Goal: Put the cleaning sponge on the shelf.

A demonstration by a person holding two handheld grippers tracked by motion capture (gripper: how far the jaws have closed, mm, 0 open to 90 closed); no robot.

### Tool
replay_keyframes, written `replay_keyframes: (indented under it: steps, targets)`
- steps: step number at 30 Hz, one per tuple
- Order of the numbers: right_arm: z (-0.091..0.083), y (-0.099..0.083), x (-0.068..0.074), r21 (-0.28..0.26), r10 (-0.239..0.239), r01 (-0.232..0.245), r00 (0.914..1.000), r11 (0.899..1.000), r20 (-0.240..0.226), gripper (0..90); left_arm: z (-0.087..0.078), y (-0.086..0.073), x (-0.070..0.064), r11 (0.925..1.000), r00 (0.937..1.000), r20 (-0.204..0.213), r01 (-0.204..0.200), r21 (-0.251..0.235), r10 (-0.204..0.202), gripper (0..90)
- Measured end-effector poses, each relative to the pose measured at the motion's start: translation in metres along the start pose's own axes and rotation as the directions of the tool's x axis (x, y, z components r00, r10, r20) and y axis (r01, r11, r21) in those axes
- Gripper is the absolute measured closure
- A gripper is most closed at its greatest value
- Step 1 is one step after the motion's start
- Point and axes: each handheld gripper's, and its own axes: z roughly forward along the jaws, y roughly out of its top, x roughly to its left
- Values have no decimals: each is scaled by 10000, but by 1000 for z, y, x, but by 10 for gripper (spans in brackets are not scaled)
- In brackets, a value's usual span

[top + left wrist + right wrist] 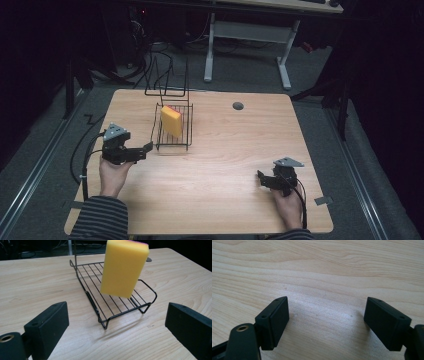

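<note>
A yellow sponge [124,268] stands on end in the black wire rack [100,307], tilted so that its upper part leans back toward the rack's tall rear frame; a thin pink or purple layer shows along its top edge; propped that way it offers its broad face and both narrow sides toward the left tool [146,148], which I judge makes it easy to take from the side. The rack sits on the wooden worktop [225,165] toward its far left part, its low front rail facing the person's side, with upright wire loops [167,75] rising behind it; the shallow lip at the front likely keeps the sponge's lower edge from sliding off. The left tool is held just off the rack's near left corner, aimed at it, jaws spread wide with nothing between them, and in the left gripper view the sponge lies centred in the gap, which reads as lining up for a reach. The right tool [261,178] is well apart at the near right of the worktop, its hand low against the surface, jaws likewise spread and empty over bare wood, seemingly parked out of the way. A small round grommet [238,106] sits in the worktop's far edge; no brand, label or writing can be read on the sponge, rack or tools.
</note>
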Motion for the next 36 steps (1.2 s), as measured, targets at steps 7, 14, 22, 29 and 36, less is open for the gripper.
replay_keyframes:
  steps: [7,14,22,29,36]
  targets:
    - [0,0,0,1,1,-1,10000,10000,-1,204,-5,-10,2,9999,9999,-67,126,26,-126,62]
    - [0,0,0,-6,-11,11,10000,10000,8,204,-7,-23,2,9997,9997,-174,176,168,-173,65]
    - [0,0,0,-1,0,0,10000,10000,1,204,-6,-37,3,9989,9994,-105,324,342,-320,74]
    - [0,0,0,0,-2,2,10000,10000,0,204,-3,-48,2,9979,9994,-52,332,554,-330,87]
    - [0,0,0,-2,-2,2,10000,10000,1,204,2,-61,0,9962,9994,-35,355,791,-354,93]
